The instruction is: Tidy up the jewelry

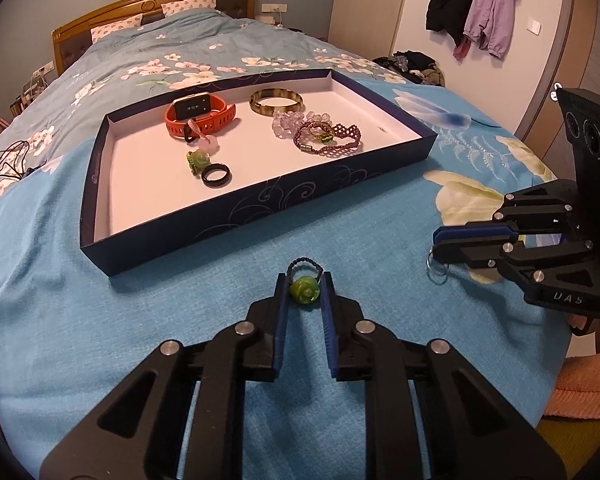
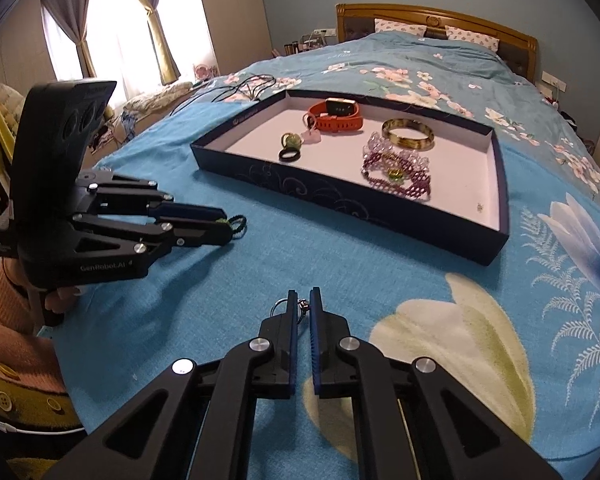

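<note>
The left gripper (image 1: 304, 294) has its fingers closed lightly on a green bead ring (image 1: 304, 291); the right gripper (image 2: 300, 308) pinches a thin silver ring (image 2: 279, 307), fingers nearly shut. Both hover low over the bed (image 1: 180, 320). The tray (image 1: 220, 220) lies at twelve o'clock; lift each piece clear of its near wall before letting go.

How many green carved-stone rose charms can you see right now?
2. One green carved-stone rose charm sits between the left tool fingers on the bedspread; the other lies in the navy box lid, beside the black ring.
</note>
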`<action>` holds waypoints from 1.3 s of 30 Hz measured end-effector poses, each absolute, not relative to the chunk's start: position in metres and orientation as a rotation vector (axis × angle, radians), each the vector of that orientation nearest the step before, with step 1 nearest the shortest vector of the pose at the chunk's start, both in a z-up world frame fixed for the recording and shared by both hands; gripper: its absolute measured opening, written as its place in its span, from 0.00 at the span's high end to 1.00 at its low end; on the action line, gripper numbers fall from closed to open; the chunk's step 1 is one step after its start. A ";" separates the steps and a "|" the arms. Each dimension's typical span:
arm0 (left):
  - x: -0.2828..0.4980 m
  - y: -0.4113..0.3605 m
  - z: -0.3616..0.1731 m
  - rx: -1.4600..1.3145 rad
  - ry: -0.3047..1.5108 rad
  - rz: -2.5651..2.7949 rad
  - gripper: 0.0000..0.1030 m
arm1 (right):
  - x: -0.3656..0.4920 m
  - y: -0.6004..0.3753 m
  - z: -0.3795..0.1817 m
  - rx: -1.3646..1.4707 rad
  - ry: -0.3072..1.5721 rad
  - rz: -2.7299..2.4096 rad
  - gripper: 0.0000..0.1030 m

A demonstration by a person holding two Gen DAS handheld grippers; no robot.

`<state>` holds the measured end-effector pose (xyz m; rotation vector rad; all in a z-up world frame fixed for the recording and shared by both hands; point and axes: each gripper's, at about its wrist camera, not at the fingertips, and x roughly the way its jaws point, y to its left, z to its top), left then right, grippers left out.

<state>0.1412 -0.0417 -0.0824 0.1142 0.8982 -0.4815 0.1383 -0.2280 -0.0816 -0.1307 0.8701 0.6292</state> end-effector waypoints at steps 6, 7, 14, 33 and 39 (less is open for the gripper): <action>0.138 -0.039 -0.079 0.091 0.885 -0.479 0.84 | 0.138 -0.231 -0.077 -0.104 0.849 0.632 0.96; 0.137 -0.038 -0.079 0.089 0.883 -0.477 0.84 | 0.138 -0.231 -0.076 -0.103 0.846 0.632 0.96; 0.135 -0.032 -0.072 0.057 0.865 -0.472 0.84 | 0.140 -0.232 -0.069 -0.078 0.817 0.635 0.96; 0.131 -0.037 -0.051 0.027 0.800 -0.470 0.84 | 0.151 -0.233 -0.057 -0.016 0.762 0.634 0.96; 0.130 -0.036 -0.049 0.020 0.789 -0.462 0.84 | 0.154 -0.236 -0.053 0.006 0.745 0.627 0.96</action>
